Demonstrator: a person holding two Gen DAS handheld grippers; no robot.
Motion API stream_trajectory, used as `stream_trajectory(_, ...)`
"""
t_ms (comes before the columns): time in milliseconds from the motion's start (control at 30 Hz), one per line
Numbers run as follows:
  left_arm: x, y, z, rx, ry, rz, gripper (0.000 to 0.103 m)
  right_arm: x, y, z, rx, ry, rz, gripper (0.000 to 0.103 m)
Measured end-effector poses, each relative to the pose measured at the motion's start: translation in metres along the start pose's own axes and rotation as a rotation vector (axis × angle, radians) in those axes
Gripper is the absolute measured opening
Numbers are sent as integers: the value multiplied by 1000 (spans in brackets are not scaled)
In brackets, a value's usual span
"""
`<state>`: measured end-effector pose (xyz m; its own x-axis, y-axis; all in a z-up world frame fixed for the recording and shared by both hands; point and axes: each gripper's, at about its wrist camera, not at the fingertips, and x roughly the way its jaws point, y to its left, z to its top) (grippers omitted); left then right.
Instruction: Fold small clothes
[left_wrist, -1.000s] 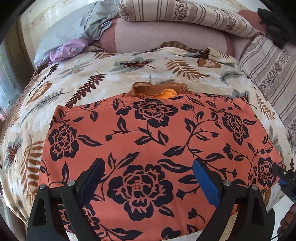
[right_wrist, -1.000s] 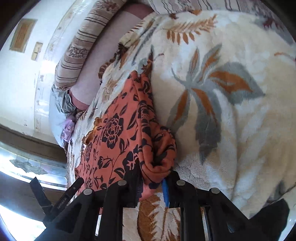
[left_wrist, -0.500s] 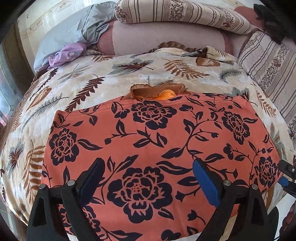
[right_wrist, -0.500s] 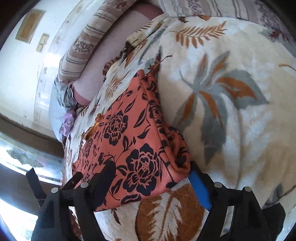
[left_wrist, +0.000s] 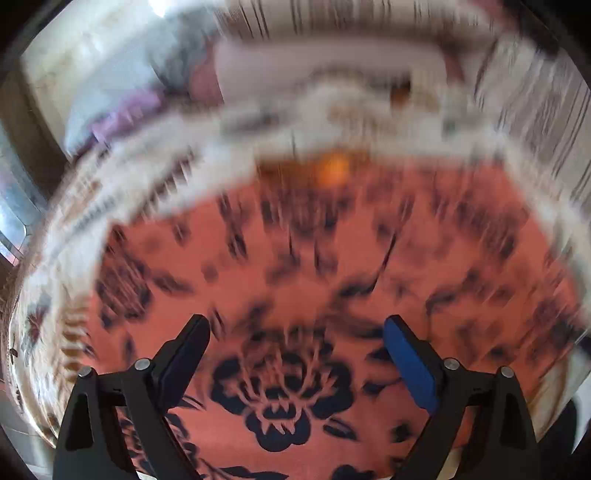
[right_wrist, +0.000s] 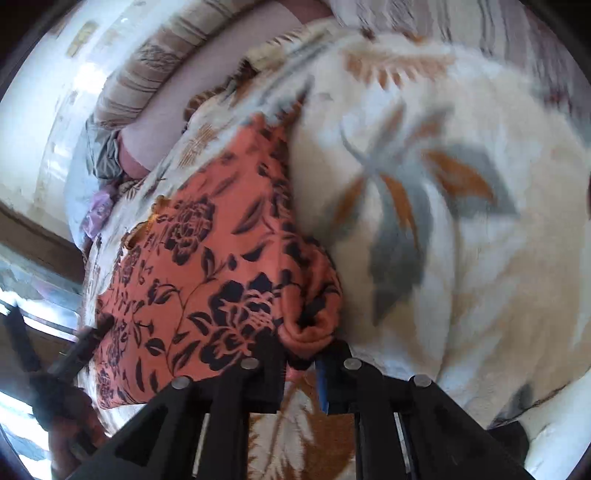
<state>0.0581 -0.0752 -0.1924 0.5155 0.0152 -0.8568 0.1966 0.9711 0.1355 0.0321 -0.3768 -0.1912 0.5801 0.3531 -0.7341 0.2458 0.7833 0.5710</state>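
An orange garment with a black flower print (left_wrist: 295, 280) lies spread on the leaf-patterned blanket (right_wrist: 424, 221). The left wrist view is motion-blurred. My left gripper (left_wrist: 295, 347) is open and hovers over the garment's near middle, holding nothing. In the right wrist view the same garment (right_wrist: 207, 266) lies to the left, and my right gripper (right_wrist: 301, 354) is shut on its bunched near right corner (right_wrist: 310, 325). A small orange and brown item (left_wrist: 332, 170) peeks out at the garment's far edge.
Striped pillows (right_wrist: 155, 66) and a mauve bolster (left_wrist: 325, 62) line the head of the bed. Grey and purple cloth (left_wrist: 122, 110) lies at the far left. A window and dark frame (right_wrist: 33, 266) are beyond the bed's left side.
My right gripper, open half a second ago, has closed on the garment's near right corner. My left gripper moves quickly over the garment, blurring its view; it stays open.
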Motion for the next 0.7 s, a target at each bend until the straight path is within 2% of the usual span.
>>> stream_trajectory(33,1,6,-6,-36,-51,-26,96,-5,-9,0,45,-2,57,18)
stream_trajectory(67,-1,8,-7,-38,-62,-33,96,-10,-14,0,63,7,67,21)
stream_trajectory(100,-2,7,-6,-33,-60,-29,96,-17,-16,1,61,3,57,27)
stream_trajectory(167,-1,7,-4,-25,-59,-29,96,-34,-19,8,50,-34,20,32)
stream_trajectory(267,0,8,-5,-21,-75,-30,98,-40,-10,41,13,-56,52,35)
stream_trajectory(333,0,7,-5,-20,-80,-28,98,-29,4,69,-30,-45,84,48)
stream_trajectory(367,0,7,-6,-22,-81,-28,98,-17,13,86,-47,-46,104,76)
stream_trajectory(400,0,6,-6,-21,-82,-26,98,-5,19,101,-54,-42,114,86)
stream_trajectory(433,0,7,-6,-21,-81,-26,98,9,26,115,-59,-30,121,86)
stream_trajectory(500,0,6,-6,-22,-82,-26,98,45,41,140,-97,25,81,86)
stream_trajectory(533,0,6,-6,-22,-82,-25,98,64,44,149,-106,66,49,86)
stream_trajectory(567,-1,6,-7,-22,-84,-25,99,82,45,154,-94,114,34,75)
stream_trajectory(600,0,7,-7,-21,-84,-26,99,93,46,156,-97,144,35,27)
stream_trajectory(633,0,8,-6,-21,-85,-30,99,95,51,155,-112,154,7,15)
stream_trajectory(700,0,10,-7,-17,-89,-39,99,73,74,150,-203,72,-10,14)
